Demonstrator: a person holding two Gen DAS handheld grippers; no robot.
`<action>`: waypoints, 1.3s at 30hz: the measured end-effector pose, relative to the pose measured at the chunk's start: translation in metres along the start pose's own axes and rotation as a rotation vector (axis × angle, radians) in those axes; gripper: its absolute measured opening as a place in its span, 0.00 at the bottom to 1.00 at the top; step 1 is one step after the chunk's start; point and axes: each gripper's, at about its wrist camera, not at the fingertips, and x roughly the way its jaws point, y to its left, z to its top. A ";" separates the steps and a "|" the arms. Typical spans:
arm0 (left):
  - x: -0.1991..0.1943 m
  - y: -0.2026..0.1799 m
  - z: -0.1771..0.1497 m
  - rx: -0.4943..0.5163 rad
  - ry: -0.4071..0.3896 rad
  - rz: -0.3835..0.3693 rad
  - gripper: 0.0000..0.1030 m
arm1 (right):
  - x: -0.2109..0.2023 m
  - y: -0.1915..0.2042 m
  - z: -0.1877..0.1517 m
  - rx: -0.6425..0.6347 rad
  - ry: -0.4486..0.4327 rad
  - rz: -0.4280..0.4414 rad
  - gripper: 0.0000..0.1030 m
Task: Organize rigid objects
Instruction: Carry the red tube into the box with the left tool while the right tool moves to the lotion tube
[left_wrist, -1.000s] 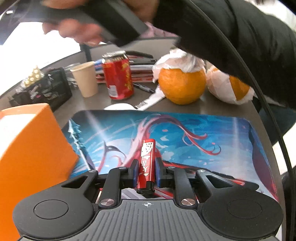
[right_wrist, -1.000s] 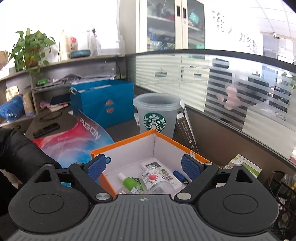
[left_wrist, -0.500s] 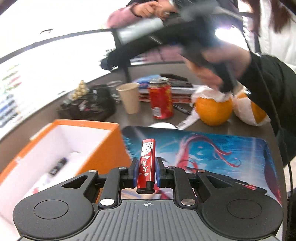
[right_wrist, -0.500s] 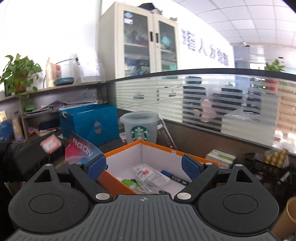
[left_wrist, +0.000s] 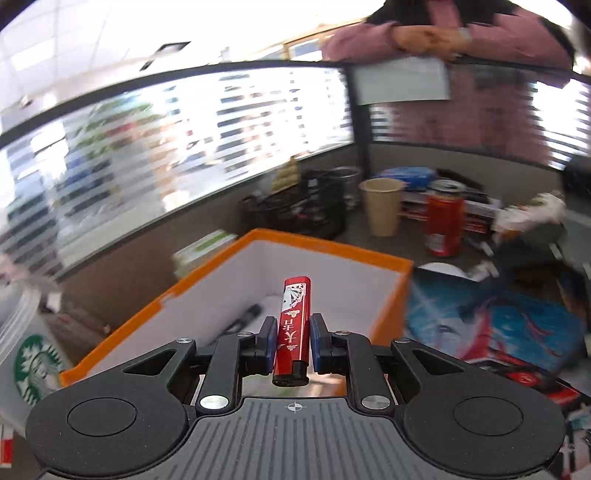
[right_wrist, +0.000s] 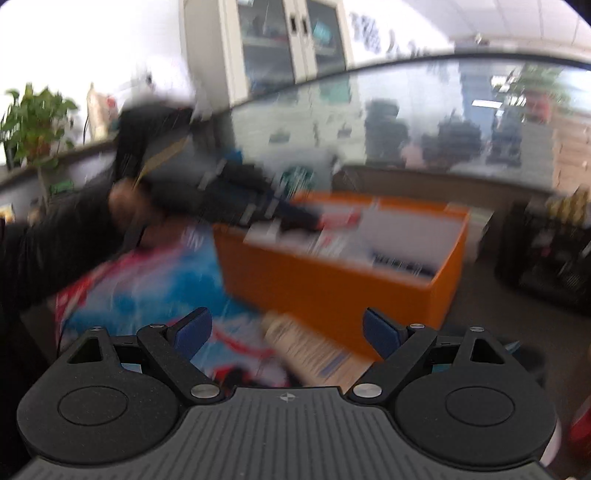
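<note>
The surface (left_wrist: 354, 229) is a dark desk in an open office, closed off at the back by a low partition with striped frosted glass (left_wrist: 207, 140). A person in a pink checked shirt (left_wrist: 491, 110) leans on the partition's top edge. In the right wrist view a tall glass-door cabinet (right_wrist: 280, 44) stands against the far wall and a green potted plant (right_wrist: 29, 122) sits at the left edge.

A blue and red printed mat (left_wrist: 491, 325) covers the near part of the surface. On its left stands an orange box (left_wrist: 391, 295) with white inner walls, open at the top; a dark marker (left_wrist: 247, 317) lies inside. Behind the box are a black mesh organiser (left_wrist: 306, 210), a beige paper cup (left_wrist: 382, 206), a red drink can (left_wrist: 443, 221) and a stack of books and papers. A clear plastic cup with a green logo (left_wrist: 26, 354) stands left of the box.

The left claw (left_wrist: 291, 343) is clenched on a red lighter (left_wrist: 293, 325), held lengthwise between the blue pads and hovering over the box's near end.

The right claw (right_wrist: 286, 332) is released, its pads wide apart with nothing between them, above the mat just before the box's orange side. That view is heavily blurred; a pale labelled object (right_wrist: 306, 347) lies on the mat ahead of the claw, and what it is cannot be told. A dark sleeve (right_wrist: 55, 243) crosses the left side of that view.
</note>
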 end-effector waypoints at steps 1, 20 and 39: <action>0.003 0.007 0.000 -0.016 0.010 0.008 0.16 | 0.009 0.004 -0.003 -0.006 0.030 0.009 0.86; 0.038 0.091 -0.023 -0.202 0.220 0.090 0.16 | 0.084 -0.005 -0.003 -0.095 0.190 0.003 0.86; 0.052 0.094 -0.023 -0.149 0.266 0.144 0.20 | 0.090 0.005 0.005 -0.129 0.223 0.038 0.90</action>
